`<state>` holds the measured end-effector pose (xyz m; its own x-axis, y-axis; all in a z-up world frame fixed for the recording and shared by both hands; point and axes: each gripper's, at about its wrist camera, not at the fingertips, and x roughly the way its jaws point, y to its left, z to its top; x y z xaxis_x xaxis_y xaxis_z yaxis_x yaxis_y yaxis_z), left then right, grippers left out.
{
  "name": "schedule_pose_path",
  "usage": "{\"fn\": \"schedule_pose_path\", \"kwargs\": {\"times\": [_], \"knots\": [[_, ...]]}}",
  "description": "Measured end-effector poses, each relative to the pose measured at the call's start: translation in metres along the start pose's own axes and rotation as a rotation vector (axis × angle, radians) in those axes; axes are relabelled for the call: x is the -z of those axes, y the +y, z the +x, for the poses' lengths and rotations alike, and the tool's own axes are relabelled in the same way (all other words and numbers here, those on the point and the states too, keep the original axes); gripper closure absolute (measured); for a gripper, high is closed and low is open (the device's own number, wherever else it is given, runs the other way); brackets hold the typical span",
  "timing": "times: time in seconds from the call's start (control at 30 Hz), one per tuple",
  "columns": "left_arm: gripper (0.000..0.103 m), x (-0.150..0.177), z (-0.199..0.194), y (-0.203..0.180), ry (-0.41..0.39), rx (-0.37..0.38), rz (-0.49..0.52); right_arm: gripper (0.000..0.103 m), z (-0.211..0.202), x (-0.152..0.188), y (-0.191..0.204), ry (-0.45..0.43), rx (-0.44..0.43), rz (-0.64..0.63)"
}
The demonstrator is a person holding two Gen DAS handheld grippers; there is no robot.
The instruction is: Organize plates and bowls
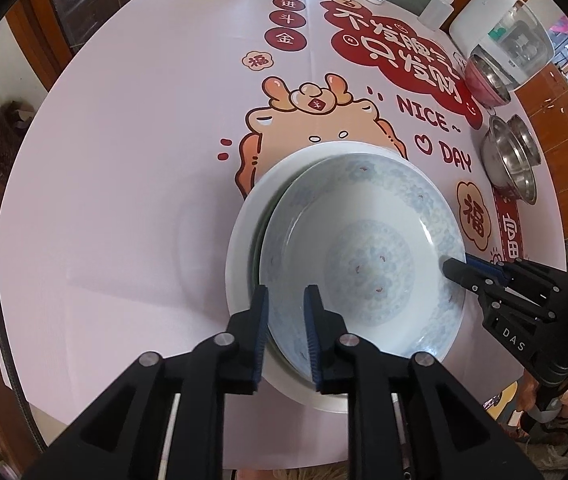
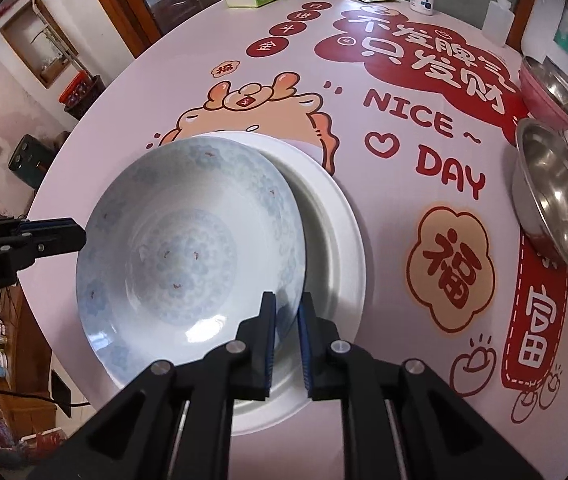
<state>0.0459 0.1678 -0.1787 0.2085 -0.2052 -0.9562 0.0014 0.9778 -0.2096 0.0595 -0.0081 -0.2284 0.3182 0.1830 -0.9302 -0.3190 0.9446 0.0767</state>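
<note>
Blue-patterned plate (image 1: 364, 256) sits offset on a white plate (image 1: 243, 248) on the counter (image 1: 123, 200). Left gripper (image 1: 286, 320) straddles its rim, jaws slightly apart, not pressing. Right gripper (image 2: 286, 328) straddles the opposite rim, narrow gap; can't tell if it pinches. Glazed ceramic: stiff, slippery, breakable, fairly heavy; take it by the rim. Readable: "NICE DAY", "DAS", "Robot.AI".
</note>
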Motion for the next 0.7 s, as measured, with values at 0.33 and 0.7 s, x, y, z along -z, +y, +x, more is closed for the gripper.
{"fn": "schedule_pose_path", "kwargs": {"times": [0.33, 0.7], "knots": [[0.045, -0.001, -0.021, -0.01, -0.068, -0.026, 0.028, 0.073, -0.022, -0.004, -0.001, -0.042, 0.0, 0.005], [0.034, 0.005, -0.044, -0.032, -0.117, -0.005, 0.086, 0.073, -0.042, 0.009, 0.0, -0.061, -0.038, 0.047]]}}
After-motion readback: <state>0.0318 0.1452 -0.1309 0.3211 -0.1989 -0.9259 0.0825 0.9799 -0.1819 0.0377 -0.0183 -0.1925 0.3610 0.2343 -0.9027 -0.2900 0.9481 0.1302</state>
